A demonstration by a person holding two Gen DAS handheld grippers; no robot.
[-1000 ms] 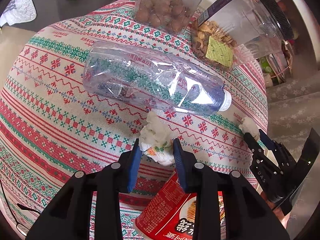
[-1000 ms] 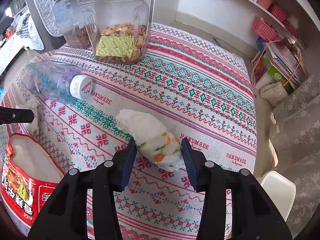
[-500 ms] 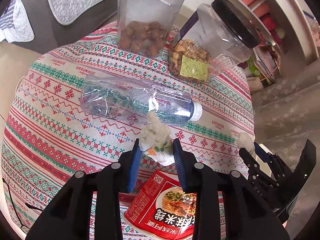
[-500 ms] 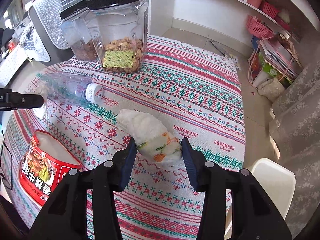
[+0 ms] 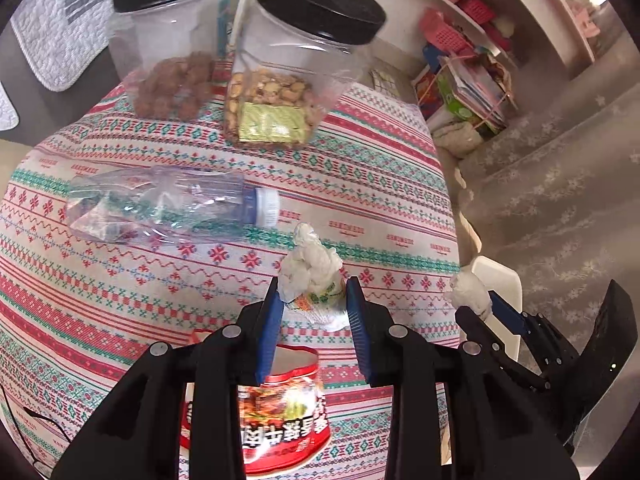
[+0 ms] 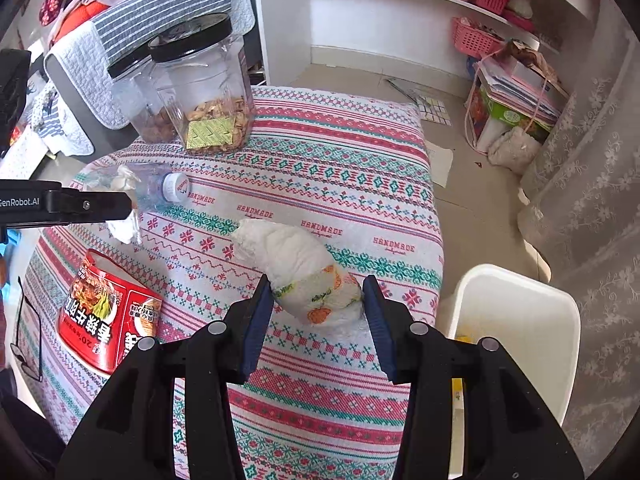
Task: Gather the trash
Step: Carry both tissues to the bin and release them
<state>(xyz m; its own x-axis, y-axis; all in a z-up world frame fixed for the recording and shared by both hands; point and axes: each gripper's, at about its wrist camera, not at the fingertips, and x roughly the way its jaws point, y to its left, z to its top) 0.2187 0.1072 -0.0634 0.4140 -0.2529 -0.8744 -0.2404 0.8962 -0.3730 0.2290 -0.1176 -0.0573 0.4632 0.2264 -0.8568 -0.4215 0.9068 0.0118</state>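
Note:
My left gripper (image 5: 314, 300) is shut on a crumpled white tissue (image 5: 310, 276) with a printed band, held above the patterned tablecloth (image 5: 120, 300). My right gripper (image 6: 318, 300) is shut on a larger crumpled tissue wad (image 6: 300, 268), also lifted above the table. A crushed clear plastic bottle (image 5: 160, 208) with a white cap lies on the cloth. A red instant-noodle cup (image 5: 280, 412) lies on its side below the left gripper; it also shows in the right wrist view (image 6: 106, 312). A white bin (image 6: 516, 332) stands on the floor beside the table's right edge.
Two clear jars with black lids, one of nuts (image 5: 172, 60) and one of crackers (image 5: 288, 68), stand at the table's far side. Eyeglasses (image 6: 28, 336) lie at the near left edge. Shelves, pink baskets and a stack of papers (image 6: 516, 100) lie beyond.
Both grippers have risen and pulled back from the table, each still holding its tissue. The bottle, jars and cup look smaller and farther, and the white bin has come into view.

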